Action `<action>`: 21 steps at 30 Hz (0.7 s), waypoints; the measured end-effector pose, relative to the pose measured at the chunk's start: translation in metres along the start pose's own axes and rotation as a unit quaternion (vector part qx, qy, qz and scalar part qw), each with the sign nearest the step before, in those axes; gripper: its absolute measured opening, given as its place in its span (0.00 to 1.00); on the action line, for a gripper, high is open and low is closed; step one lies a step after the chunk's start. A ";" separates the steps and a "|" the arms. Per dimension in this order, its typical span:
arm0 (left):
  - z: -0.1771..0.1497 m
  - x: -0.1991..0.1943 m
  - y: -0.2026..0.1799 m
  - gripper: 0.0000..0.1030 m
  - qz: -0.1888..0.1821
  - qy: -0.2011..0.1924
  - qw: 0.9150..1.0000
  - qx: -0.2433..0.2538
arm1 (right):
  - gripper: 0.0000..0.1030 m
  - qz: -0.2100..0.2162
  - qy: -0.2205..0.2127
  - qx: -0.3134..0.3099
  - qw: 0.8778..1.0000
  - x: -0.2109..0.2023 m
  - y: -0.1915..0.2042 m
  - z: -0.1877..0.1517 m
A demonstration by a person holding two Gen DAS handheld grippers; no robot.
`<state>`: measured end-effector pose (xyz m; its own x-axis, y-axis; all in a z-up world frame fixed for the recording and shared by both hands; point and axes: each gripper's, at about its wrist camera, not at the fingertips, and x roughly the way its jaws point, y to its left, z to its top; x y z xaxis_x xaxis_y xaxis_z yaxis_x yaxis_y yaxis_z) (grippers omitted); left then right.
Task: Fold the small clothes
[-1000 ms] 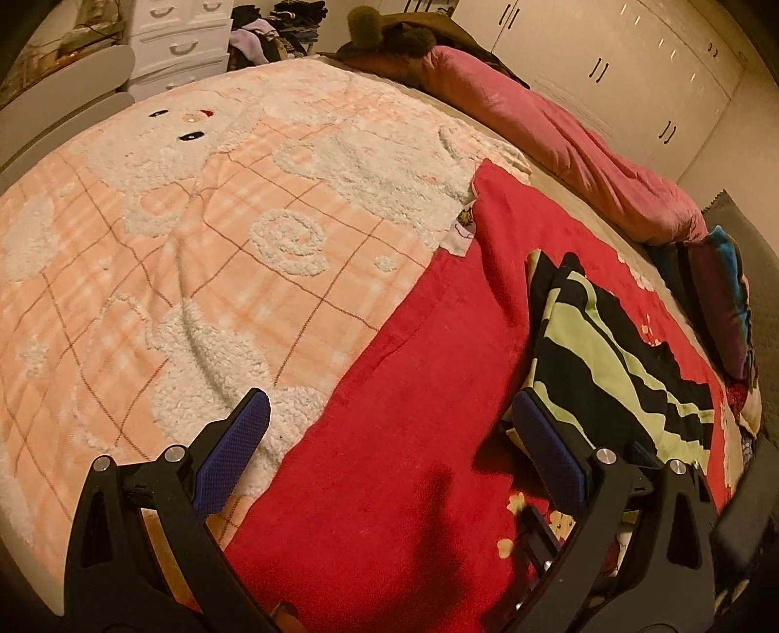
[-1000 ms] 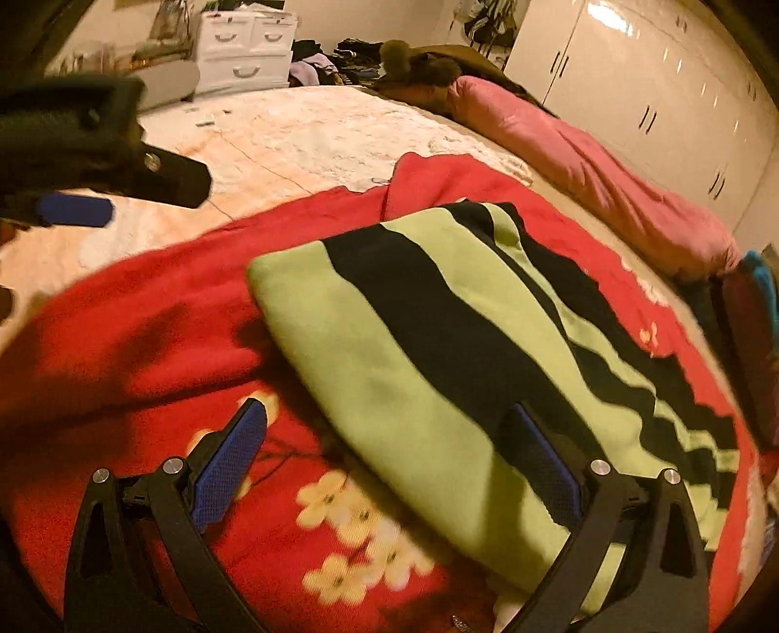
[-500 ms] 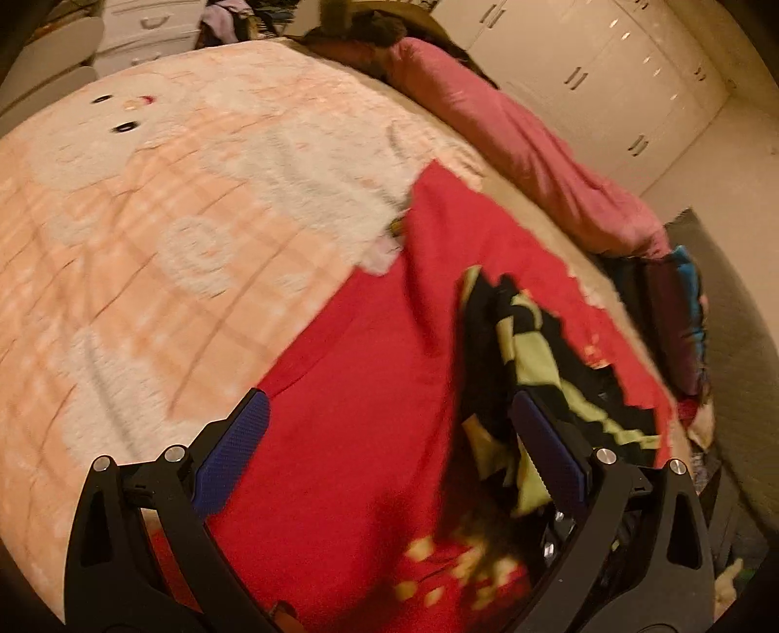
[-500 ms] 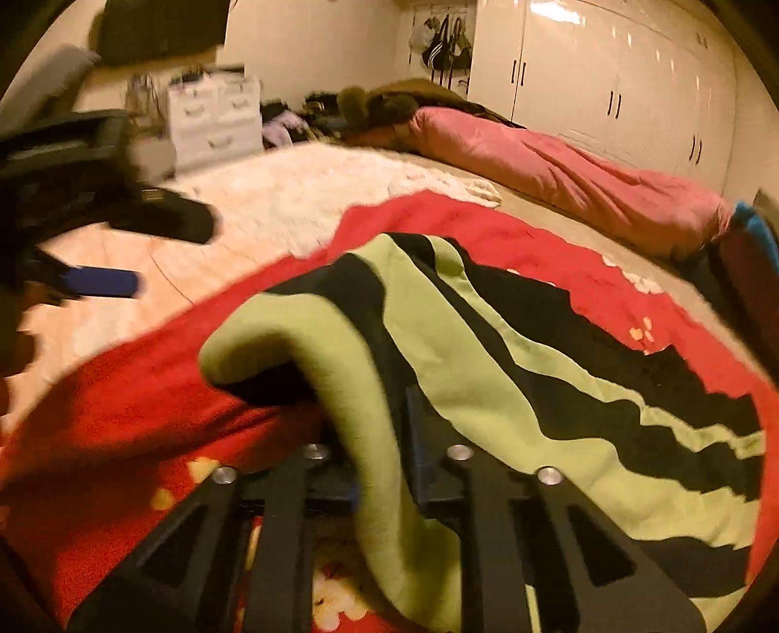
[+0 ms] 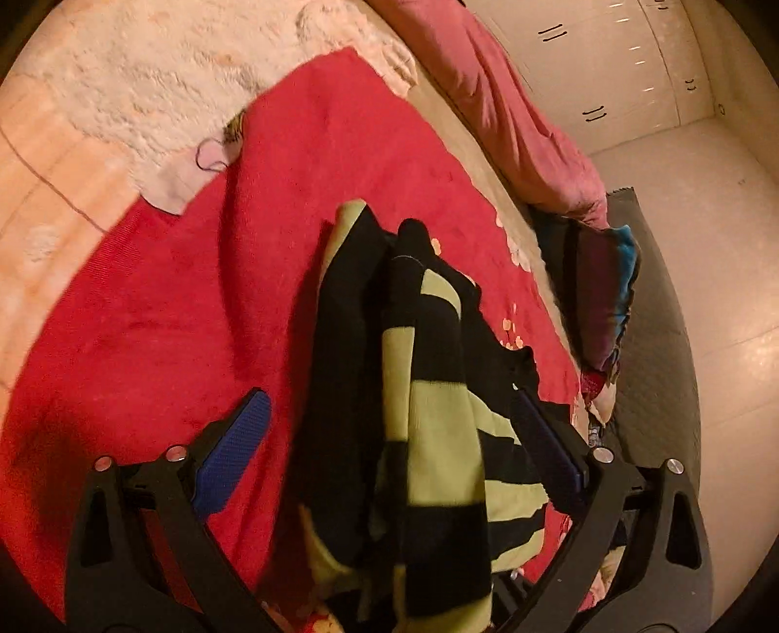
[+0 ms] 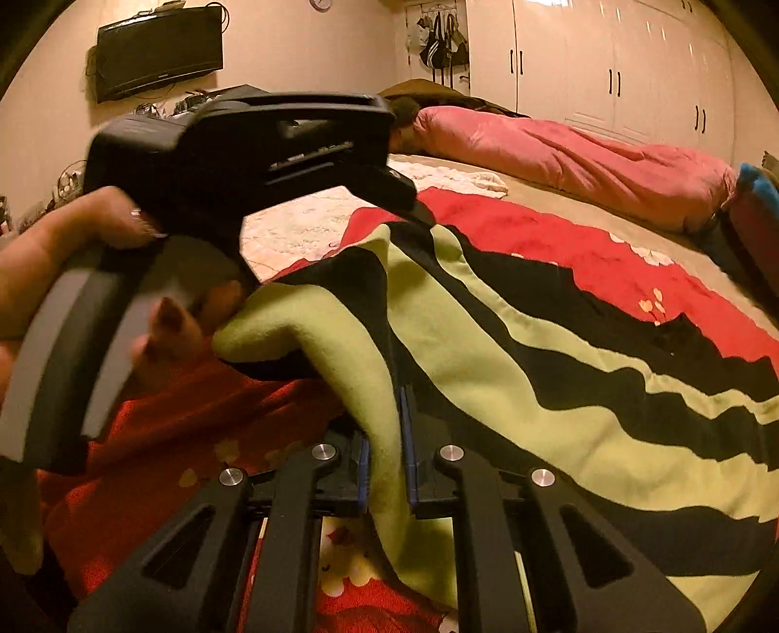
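a bedroom in a home. a wide bed [image 6: 550, 192] fills most of both views, covered by a fluffy peach blanket [image 5: 121, 97] and a red blanket [image 5: 204, 292] with small flowers. a pink quilt [image 6: 574, 156] lies rolled along the far side of the bed. white wardrobes [image 6: 613, 73] with dark handles line the wall behind it. a tv [image 6: 158, 51] hangs on the wall, with a round clock [image 6: 320, 4] near it, and bags [image 6: 440, 46] hang on hooks beside the wardrobes. a grey mat [image 5: 652, 341] lies on the pale tiled floor [image 5: 720, 268] next to the bed.
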<state>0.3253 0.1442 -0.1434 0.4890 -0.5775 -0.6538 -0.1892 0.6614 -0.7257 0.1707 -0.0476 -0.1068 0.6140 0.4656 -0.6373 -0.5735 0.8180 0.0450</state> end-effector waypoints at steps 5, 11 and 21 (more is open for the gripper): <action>0.006 0.012 0.001 0.59 -0.002 0.016 1.000 -0.001 | 0.10 0.000 0.004 0.005 1.000 0.003 0.001 -0.003; 0.016 0.019 0.005 0.63 -0.004 0.023 1.000 -0.013 | 0.24 -0.013 0.014 0.009 1.000 0.009 -0.001 -0.003; 0.003 0.010 -0.006 0.14 0.024 -0.001 1.000 0.016 | 0.12 -0.007 0.044 0.007 0.999 0.018 0.002 -0.002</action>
<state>0.3339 0.1358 -0.1447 0.4810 -0.5434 -0.6880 -0.1848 0.7043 -0.6855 0.1789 -0.0382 -0.1198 0.5713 0.4226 -0.7036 -0.5567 0.8294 0.0461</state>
